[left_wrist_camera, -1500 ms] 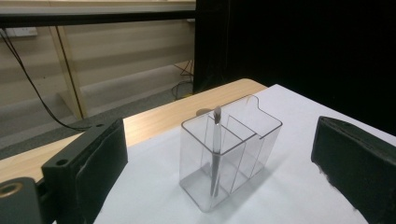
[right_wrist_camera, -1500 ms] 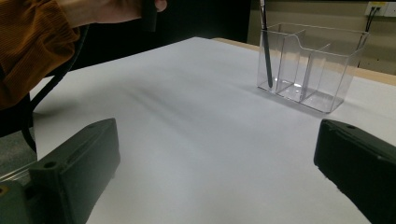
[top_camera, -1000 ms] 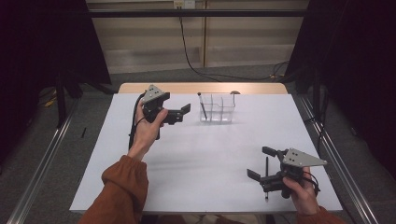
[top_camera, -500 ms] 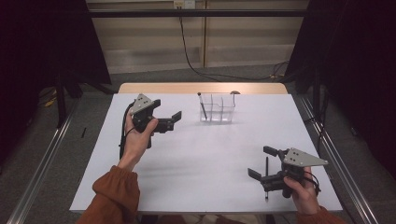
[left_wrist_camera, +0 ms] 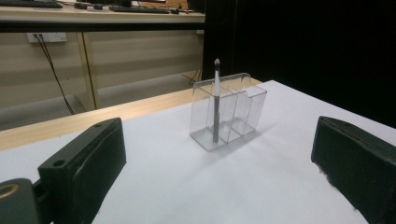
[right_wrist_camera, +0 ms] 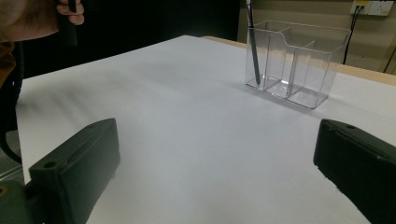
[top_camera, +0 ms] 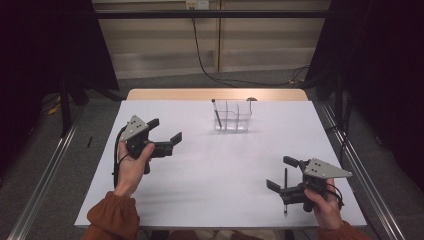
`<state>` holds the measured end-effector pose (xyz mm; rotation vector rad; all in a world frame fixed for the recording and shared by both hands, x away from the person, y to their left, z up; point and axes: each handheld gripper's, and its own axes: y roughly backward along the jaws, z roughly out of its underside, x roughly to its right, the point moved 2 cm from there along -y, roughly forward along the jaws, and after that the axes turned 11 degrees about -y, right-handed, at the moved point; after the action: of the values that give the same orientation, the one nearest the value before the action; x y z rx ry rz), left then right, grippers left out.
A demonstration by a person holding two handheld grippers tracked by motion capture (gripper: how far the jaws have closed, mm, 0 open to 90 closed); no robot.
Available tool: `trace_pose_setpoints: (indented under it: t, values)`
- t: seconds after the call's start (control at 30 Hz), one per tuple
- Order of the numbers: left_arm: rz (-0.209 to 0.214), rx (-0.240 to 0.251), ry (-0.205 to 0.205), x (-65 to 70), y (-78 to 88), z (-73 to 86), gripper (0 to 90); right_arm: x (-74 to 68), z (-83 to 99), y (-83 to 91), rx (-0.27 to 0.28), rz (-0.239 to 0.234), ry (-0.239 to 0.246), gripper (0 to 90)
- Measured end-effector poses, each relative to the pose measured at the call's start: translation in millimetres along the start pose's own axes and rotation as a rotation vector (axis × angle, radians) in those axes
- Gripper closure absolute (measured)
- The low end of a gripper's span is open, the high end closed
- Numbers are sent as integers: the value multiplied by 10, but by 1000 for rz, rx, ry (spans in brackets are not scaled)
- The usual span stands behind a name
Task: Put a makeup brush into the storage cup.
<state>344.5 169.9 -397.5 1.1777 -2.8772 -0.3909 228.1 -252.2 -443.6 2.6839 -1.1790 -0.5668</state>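
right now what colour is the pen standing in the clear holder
Dark grey, with a pale rounded tip; the pen in the clear holder shows best in the left gripper view.

The left tool is held up in a raised hand, jaws wide apart. The right tool sits low near the person, jaws spread too.

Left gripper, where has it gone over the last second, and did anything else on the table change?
The left gripper drew back from beside the clear holder toward the person's side of the table, jaws open and empty throughout. The right gripper stayed put, open, over the pen on the table. The holder and the pen in it did not move.
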Motion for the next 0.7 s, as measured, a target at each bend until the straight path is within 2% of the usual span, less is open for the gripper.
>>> trace_pose_setpoints:
  t: [0.37,0.5,0.7]
  values:
    - [2,-18,-19,93,252,141,30,28,-2,59,17,25,-10,0]
    - [-11,-20,-27,120,346,205,30,54,2,95,26,46,-14,0]
    - [-34,-25,-7,142,482,306,29,103,9,167,48,81,-29,0]
